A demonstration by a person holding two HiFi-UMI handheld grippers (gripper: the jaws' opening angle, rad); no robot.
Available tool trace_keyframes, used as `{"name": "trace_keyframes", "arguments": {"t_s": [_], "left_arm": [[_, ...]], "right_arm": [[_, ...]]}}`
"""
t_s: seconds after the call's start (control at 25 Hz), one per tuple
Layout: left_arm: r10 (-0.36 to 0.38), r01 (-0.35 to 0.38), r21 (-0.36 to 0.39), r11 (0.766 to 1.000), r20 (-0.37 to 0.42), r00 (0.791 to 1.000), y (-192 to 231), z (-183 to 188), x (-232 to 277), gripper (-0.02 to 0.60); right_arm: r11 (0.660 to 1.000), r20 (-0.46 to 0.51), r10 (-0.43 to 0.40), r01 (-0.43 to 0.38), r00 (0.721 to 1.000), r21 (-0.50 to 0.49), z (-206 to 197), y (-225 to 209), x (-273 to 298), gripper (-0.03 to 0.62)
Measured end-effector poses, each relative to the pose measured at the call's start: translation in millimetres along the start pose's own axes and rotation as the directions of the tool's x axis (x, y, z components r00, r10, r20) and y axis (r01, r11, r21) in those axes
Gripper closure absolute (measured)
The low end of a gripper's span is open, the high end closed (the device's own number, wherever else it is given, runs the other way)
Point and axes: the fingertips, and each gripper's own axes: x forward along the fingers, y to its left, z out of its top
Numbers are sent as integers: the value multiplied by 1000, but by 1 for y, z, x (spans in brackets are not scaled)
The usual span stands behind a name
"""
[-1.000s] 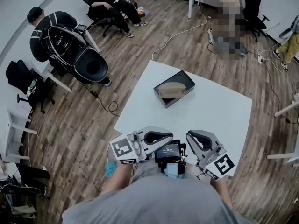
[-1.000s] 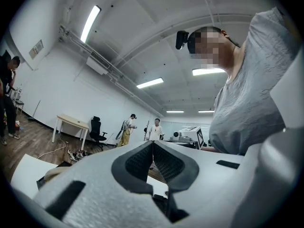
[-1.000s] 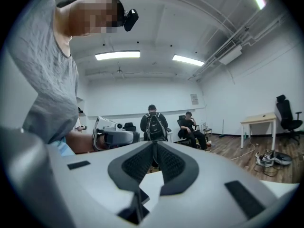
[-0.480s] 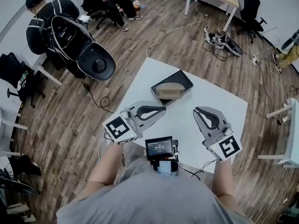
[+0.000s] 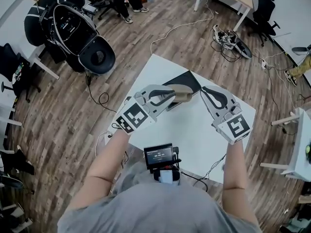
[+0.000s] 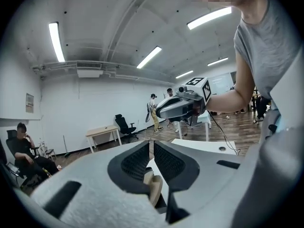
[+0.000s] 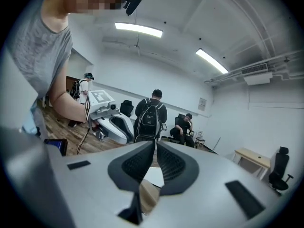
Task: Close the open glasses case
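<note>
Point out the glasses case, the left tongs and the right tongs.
glasses case [image 5: 188, 80], head view, on its black open part.
left tongs [image 5: 171, 94], head view, at the closed tips.
right tongs [image 5: 203, 90], head view, at the closed tips.

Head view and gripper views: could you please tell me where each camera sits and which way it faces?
Head view: on the person's head, looking steeply down at the white table, the glasses case, both forearms, left gripper and right gripper.
Left gripper view: on that gripper, along its shut jaws, toward the right gripper.
Right gripper view: mirrored, toward the left gripper.
Both gripper views share the glasses case beneath their jaws.
</note>
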Motion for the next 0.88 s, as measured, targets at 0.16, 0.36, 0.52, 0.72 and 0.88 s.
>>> {"name": "trace_keyframes", "arguments": {"t_s": [0.16,0.36,0.52,0.72,0.88], "left_arm": [[8,-8,-3,1000,-52,999,13,-18,7,561],[23,-28,-31,999,-154,988,27,-59,19,561],[2,-7,-21,1000,-238,971,27,-92,29,560],[-14,3,-35,999,-305,952,27,-124,48,544],[-17,-3,-59,998,-347,938,31,-144,60,485]], "right_arm": [[999,-38,38,-38,999,8,-16,-6,22,554],[999,-135,44,-41,990,26,-48,-14,46,554],[997,-235,68,-72,970,-11,-82,-7,63,554],[994,-362,87,-103,928,-25,-132,-4,80,554],[991,-426,93,-124,900,-44,-159,-3,88,554]]}}
